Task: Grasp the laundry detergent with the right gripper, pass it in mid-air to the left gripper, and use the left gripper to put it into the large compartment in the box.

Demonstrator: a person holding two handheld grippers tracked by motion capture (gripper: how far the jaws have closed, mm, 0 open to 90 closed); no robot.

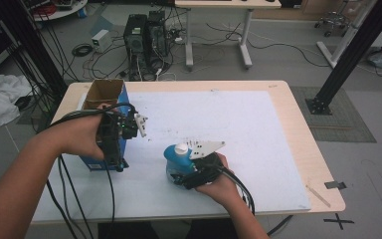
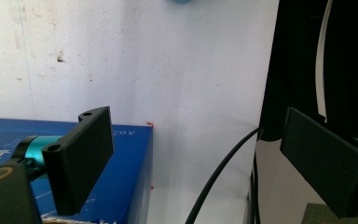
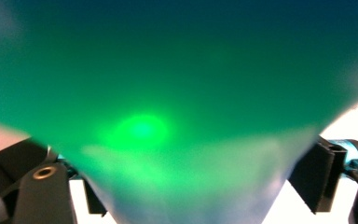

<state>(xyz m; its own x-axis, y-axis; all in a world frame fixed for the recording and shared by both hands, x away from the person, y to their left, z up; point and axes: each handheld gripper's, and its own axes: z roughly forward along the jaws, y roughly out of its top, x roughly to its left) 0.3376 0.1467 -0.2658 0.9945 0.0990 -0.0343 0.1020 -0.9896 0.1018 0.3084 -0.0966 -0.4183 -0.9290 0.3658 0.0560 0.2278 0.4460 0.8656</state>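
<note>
A blue bottle [image 1: 175,155] with a white cap [image 1: 181,148] stands on the white mat near the table's middle front. My right gripper [image 1: 181,175] reaches around its lower body from the near side. In the right gripper view the bottle [image 3: 168,93] is a blurred green-blue mass between the jaws, and the right gripper [image 3: 205,186] has its pads against the bottle's sides. A tall blue box [image 1: 92,160] with an open cardboard top stands at the left. My left gripper [image 1: 115,162] hangs over its near right corner, pointing down. The left gripper [image 2: 196,140] is open, holding nothing, with the box [image 2: 126,163] under one jaw.
The white mat [image 1: 258,129] covers most of the wooden table [image 1: 298,124]. A strip of tape [image 1: 334,185] lies at the near right corner. Black cables [image 2: 214,177] trail from both grippers over the front edge. Computer towers [image 1: 144,35] stand on the floor behind.
</note>
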